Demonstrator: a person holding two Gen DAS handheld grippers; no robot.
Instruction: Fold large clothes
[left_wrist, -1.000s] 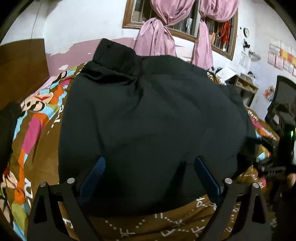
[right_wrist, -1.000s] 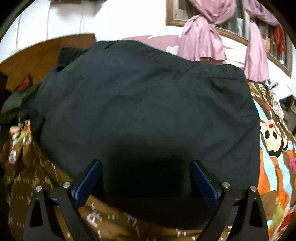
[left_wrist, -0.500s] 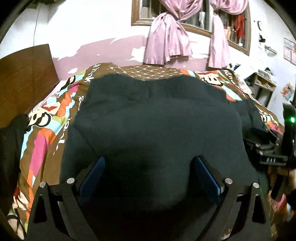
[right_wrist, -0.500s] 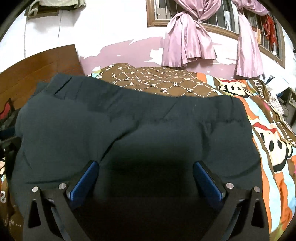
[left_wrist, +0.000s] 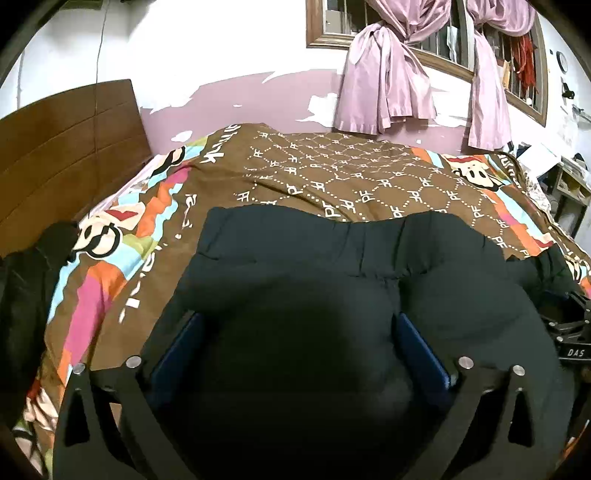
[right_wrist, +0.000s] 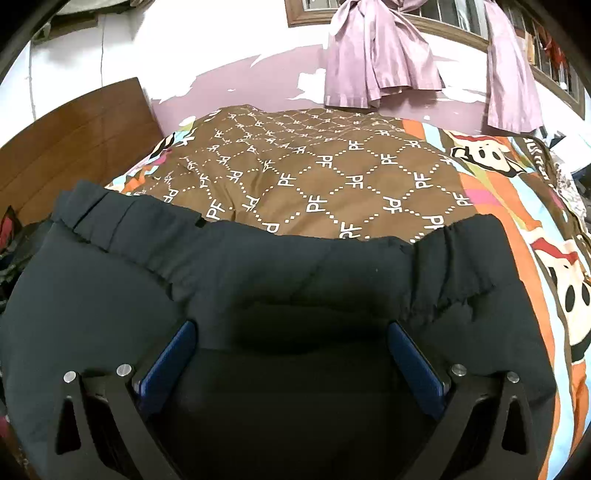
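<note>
A: Dark trousers (left_wrist: 332, 295) lie on the bed (left_wrist: 351, 177), the gathered waistband (right_wrist: 258, 251) on the side toward the pink curtains (left_wrist: 388, 81), brown patterned bedspread showing beyond it.

B: And the left gripper (left_wrist: 299, 347)?

A: Its jaws are opening right now. Blue fingers (left_wrist: 177, 347) spread wide, dark cloth bulging between them but nothing pinched that I can see. The right gripper (right_wrist: 291, 354) stands released too, fingers (right_wrist: 166, 362) wide apart over the cloth just below the waistband.

B: So the fold looks laid down. What could spoil it?

A: My guess: the fabric puffs up between both pairs of fingers. Pull away carelessly and a finger may snag that bulge and drag the layer back off. The waistband is also rumpled on the side away from the wooden headboard (right_wrist: 74, 147), so the next fold could come out crooked unless it is smoothed.
</note>
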